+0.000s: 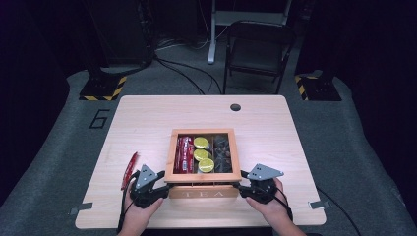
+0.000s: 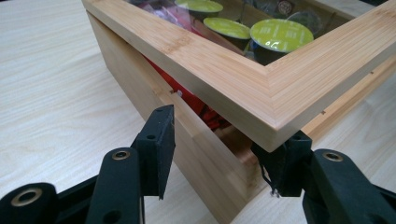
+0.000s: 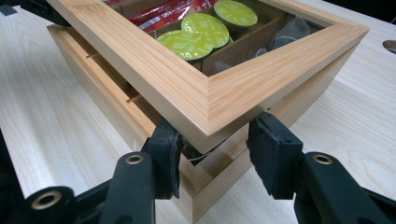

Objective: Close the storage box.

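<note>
A wooden tea box (image 1: 202, 192) marked TEA stands at the table's near middle. Its windowed lid (image 1: 170, 156) is raised at the front, with a gap above the box wall (image 2: 140, 79). Through the window I see red packets (image 1: 183, 153), green-topped capsules (image 1: 201, 155) and dark pods (image 1: 222, 152). My left gripper (image 1: 157, 184) is open at the front left corner; one jaw sits under the lid corner (image 2: 261, 126), the other beside the box. My right gripper (image 1: 246, 186) is open astride the front right lid corner (image 3: 205, 116), its pads (image 3: 271, 149) close against it.
A loose red packet (image 1: 130, 169) lies on the table left of the box, just beyond my left hand. A cable hole (image 1: 235, 106) is at the far edge. A folding chair (image 1: 258, 49) stands behind the table.
</note>
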`<state>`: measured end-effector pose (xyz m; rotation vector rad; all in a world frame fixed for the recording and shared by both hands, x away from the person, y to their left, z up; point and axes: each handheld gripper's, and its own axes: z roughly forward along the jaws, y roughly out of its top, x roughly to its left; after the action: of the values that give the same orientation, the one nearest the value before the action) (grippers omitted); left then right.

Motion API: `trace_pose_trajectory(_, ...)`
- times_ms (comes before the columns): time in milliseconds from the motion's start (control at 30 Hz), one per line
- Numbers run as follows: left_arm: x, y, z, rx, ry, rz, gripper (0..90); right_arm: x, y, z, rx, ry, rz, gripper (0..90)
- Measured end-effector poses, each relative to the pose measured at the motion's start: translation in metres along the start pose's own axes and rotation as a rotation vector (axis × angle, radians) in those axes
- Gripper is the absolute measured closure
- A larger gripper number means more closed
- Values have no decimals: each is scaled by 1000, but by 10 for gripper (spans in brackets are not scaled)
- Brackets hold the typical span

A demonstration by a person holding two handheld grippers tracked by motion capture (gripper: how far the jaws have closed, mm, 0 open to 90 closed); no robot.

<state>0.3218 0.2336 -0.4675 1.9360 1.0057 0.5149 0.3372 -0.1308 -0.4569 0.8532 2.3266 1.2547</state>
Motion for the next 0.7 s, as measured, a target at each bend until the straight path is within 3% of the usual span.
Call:
trace_pose_trajectory(133, 0, -2, 1, 15, -7, -23, 477, 1, -1, 0, 12, 2, -1, 546)
trace_pose_trajectory(367, 1, -1, 0, 16, -9, -25, 454, -1, -1, 1, 16, 28, 14, 547)
trace_pose_trajectory(700, 4, 1, -1, 24, -48, -43, 381, -4, 0, 0, 12, 47, 33, 504)
